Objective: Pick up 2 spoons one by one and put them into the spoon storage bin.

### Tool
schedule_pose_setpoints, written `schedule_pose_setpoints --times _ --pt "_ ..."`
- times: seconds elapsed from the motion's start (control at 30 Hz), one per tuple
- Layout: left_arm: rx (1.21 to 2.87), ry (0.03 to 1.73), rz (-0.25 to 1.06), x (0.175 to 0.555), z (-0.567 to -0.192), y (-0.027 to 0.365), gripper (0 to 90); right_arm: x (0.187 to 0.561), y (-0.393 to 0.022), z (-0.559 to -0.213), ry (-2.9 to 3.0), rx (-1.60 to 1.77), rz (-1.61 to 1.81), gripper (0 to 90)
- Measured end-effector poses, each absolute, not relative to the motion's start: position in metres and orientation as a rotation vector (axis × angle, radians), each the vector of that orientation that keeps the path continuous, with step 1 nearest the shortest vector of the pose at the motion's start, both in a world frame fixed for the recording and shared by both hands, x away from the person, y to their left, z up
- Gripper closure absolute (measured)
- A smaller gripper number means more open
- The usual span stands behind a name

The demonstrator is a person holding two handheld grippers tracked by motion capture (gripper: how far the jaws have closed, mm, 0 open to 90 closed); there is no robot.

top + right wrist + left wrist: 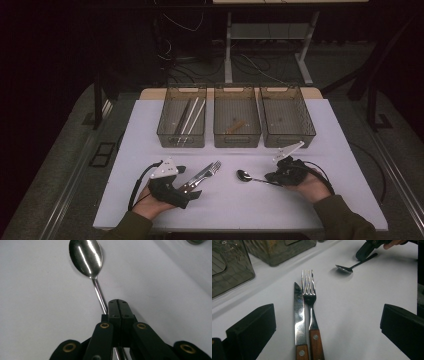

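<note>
While both forearms are brought in from the near edge of the counter [150,127], the left hand [150,204] is laid low on the surface, with the left gripper [192,186] pointed forward and to the right. Its fingers [253,326] are spread wide apart and nothing is clasped by them. A knife [298,315] and a fork [310,305] are seen between those fingers, side by side and touching, blade and tines pointed away towards the bins.

The right hand [312,187] is rested on the counter near the right edge, and the right gripper [272,177] is aimed leftward. Its fingers [117,312] are drawn fully together, and the spoon [87,258] is passed along their left side and under them. Whether the handle is pinched between them or merely lies beside them cannot be told. The spoon's bowl is lying on the counter, turned towards the fork and well apart from it.

Three wire bins are set in a row at the far side. Long utensils are held in the left bin [181,120], a small wooden piece is held in the middle bin [237,120], and the right bin [286,117] is placed just beyond the right gripper. Nothing is found between either gripper and the cutlery.
</note>
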State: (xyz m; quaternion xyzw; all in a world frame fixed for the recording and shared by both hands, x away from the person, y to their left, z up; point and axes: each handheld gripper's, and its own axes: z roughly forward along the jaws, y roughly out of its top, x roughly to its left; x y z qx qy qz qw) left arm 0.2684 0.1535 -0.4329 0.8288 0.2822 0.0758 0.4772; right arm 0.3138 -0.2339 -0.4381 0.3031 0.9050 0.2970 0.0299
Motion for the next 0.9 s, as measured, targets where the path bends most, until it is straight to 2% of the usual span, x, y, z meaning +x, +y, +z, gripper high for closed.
schedule_pose_setpoints --times 0.13,0.4,0.47,0.63,0.9 --pt "2.03 0.688 0.188 0.269 -0.433 0.153 0.0 0.315 -0.235 -0.439 2.784 0.93 0.947 88.3" --pt "2.029 0.686 0.19 0.268 -0.432 0.154 0.0 0.316 -0.229 -0.437 2.723 0.955 1.126 56.9" --pt "2.028 0.685 0.19 0.268 -0.432 0.154 0.0 0.317 -0.226 -0.437 2.71 0.969 1.152 52.9" --pt "2.031 0.677 0.192 0.267 -0.432 0.155 0.0 0.319 -0.212 -0.436 2.701 0.942 1.185 49.2" --pt "2.03 0.671 0.186 0.267 -0.432 0.154 0.0 0.326 -0.191 -0.442 2.71 0.898 1.174 52.5"
